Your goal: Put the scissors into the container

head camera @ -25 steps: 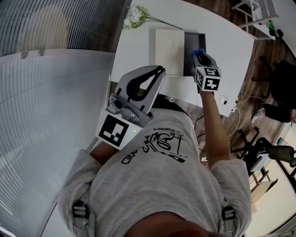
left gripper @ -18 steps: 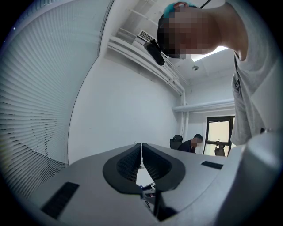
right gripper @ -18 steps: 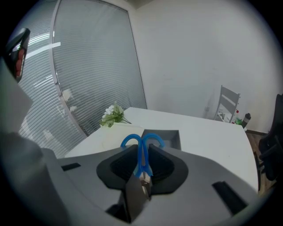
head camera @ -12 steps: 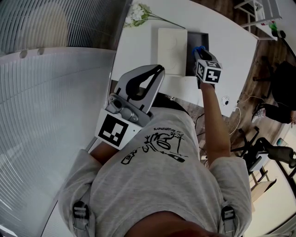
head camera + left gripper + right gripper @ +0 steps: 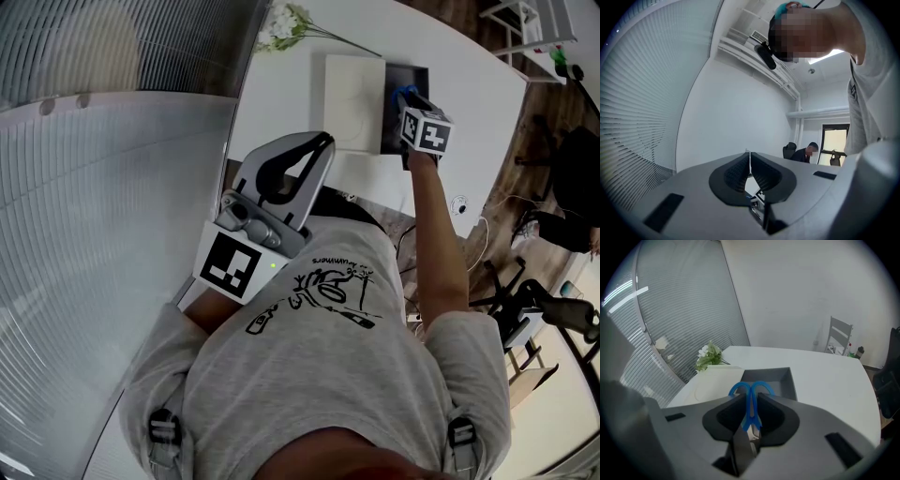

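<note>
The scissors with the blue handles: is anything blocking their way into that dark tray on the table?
Nothing visible does. The right gripper holds the scissors near the container, which is open and looks empty. The white slab lies beside it, not over it.

The blue-handled scissors [image 5: 751, 391] are clamped upright between the right gripper's [image 5: 751, 399] jaws, loops forward. The dark grey rectangular open container [image 5: 782, 383] lies just beyond.

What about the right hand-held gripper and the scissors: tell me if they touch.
Touching. The right gripper view shows the right hand-held gripper with both jaws closed on the scissors, whose blue handles poke out toward the container.
</note>
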The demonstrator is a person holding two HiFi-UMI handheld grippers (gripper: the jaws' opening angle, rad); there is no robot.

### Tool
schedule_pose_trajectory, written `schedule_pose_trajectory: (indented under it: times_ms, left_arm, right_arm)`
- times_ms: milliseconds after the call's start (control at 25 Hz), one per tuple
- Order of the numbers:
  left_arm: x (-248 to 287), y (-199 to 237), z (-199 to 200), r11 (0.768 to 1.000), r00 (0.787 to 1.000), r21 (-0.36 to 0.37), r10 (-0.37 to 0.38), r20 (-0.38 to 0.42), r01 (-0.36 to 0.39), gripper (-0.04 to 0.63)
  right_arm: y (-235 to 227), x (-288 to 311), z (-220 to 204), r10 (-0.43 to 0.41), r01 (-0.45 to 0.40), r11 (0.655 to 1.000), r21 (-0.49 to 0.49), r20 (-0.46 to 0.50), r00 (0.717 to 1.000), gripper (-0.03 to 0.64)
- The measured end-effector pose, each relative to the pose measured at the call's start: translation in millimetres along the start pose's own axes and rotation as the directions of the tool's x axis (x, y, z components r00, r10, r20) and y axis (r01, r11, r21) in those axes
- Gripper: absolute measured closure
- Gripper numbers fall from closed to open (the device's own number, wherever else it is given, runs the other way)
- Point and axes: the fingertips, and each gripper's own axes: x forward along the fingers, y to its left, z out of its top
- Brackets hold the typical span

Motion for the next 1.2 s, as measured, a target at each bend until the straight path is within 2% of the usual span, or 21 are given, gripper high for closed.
schedule_pose_trajectory:
  times_ms: [880, 1200]
  left_arm:
    - [-12, 10, -3, 0.999, 0.999, -0.007, 0.034, -0.017, -0.035, 0.569]
    - [-16, 12, -6, 0.999, 0.999, -0.012, 0.042, -0.027, -0.043, 0.569]
  right_arm:
    - [-16, 49, -19, -0.054, 0.062, 0.996, 0.062, -0.132, 0.990, 0.531]
    - [-19, 57, -29, -0.075, 0.084, 0.995, 0.057, -0.156, 0.985, 0.528]
